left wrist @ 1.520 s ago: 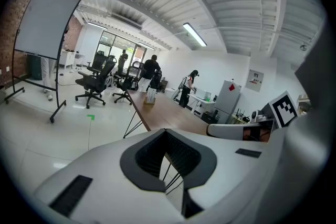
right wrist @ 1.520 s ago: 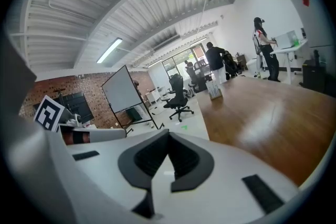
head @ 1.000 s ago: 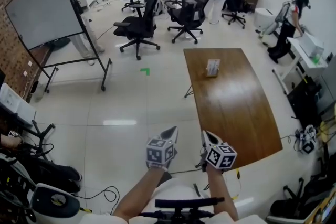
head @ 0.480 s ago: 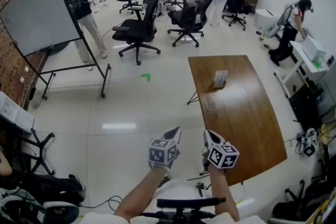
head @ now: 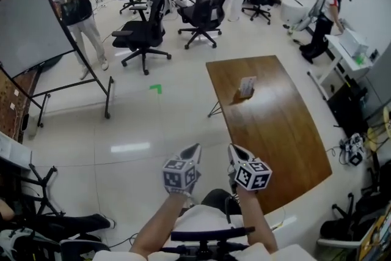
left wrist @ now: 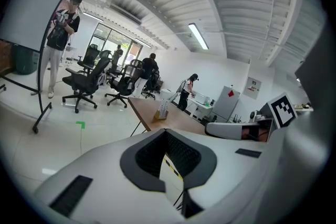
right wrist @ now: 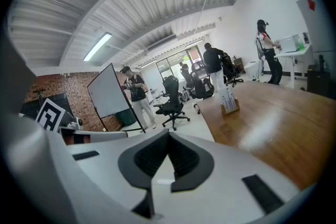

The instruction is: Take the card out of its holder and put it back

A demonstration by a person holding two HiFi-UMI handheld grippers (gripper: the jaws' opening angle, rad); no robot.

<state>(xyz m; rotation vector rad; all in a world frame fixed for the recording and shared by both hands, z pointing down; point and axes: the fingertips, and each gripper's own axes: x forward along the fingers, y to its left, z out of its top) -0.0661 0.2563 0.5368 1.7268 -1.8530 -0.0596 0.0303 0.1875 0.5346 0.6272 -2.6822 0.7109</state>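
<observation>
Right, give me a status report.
Left tongs and right tongs shut, empty. Card upright in holder, far end of table, untouched. Nothing in the way.

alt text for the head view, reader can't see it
Seen from above, a person holds the left gripper and right gripper low, both shut and empty, beside the near end of a long wooden table. A card holder with its card stands near the table's far end; office chairs, a whiteboard and several people lie beyond.
</observation>
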